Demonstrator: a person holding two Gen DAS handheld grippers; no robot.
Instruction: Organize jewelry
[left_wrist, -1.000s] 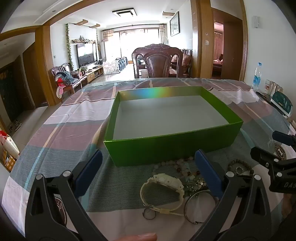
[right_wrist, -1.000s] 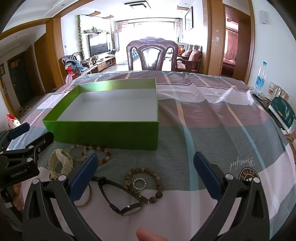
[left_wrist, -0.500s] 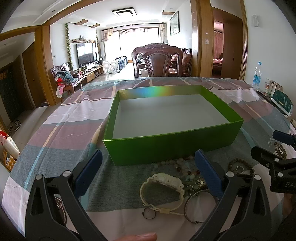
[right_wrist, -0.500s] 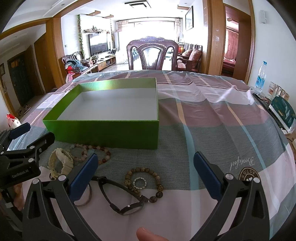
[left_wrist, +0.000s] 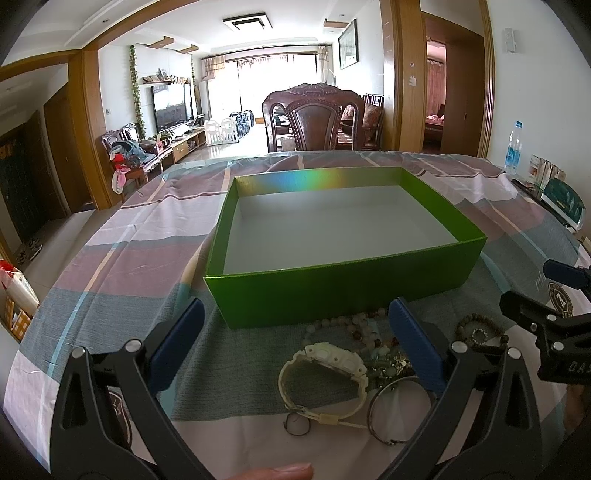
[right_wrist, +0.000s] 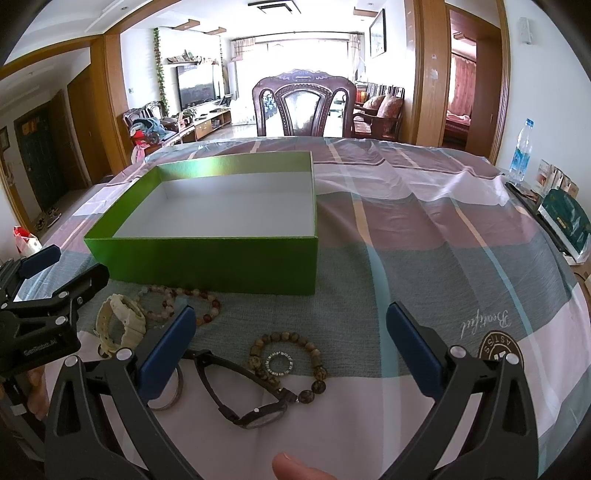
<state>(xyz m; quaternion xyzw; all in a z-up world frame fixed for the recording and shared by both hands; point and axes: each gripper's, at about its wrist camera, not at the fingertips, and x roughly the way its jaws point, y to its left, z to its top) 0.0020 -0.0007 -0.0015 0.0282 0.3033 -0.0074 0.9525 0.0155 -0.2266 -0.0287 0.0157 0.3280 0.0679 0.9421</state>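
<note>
Left hand-held gripper (left_wrist: 295, 343) spread wide, nothing between the blue pads (left_wrist: 177, 341), hovering low over the table (left_wrist: 129, 258) just above the jewelry pile. Right hand-held gripper (right_wrist: 291, 347) also spread wide, empty, hovering beside it to the right; visible at the right edge of the left view too. White watch (left_wrist: 325, 373) between the left pads, lying on its side on the striped tablecloth (right_wrist: 424, 240). Silver bangle (left_wrist: 397, 410) just right of the watch, partly hidden behind the right pad. Pale bead bracelet (left_wrist: 351, 326) just beyond the watch, near the front wall of the green box (left_wrist: 332, 291). Small thin ring (left_wrist: 297, 424) near the watch clasp. Under the right gripper: black watch (right_wrist: 243, 391) lying flat, strap open; brown bead bracelet (right_wrist: 288, 362) touching its strap; small dark ring (right_wrist: 279, 361) inside that bracelet. Box open, white inside, nothing in it, standing just behind all the jewelry. Fingertip (right_wrist: 295, 469) at the bottom edge of the right view. Wooden chair (left_wrist: 314, 122) at the far side of the table, water bottle (right_wrist: 521, 151) far right.
</note>
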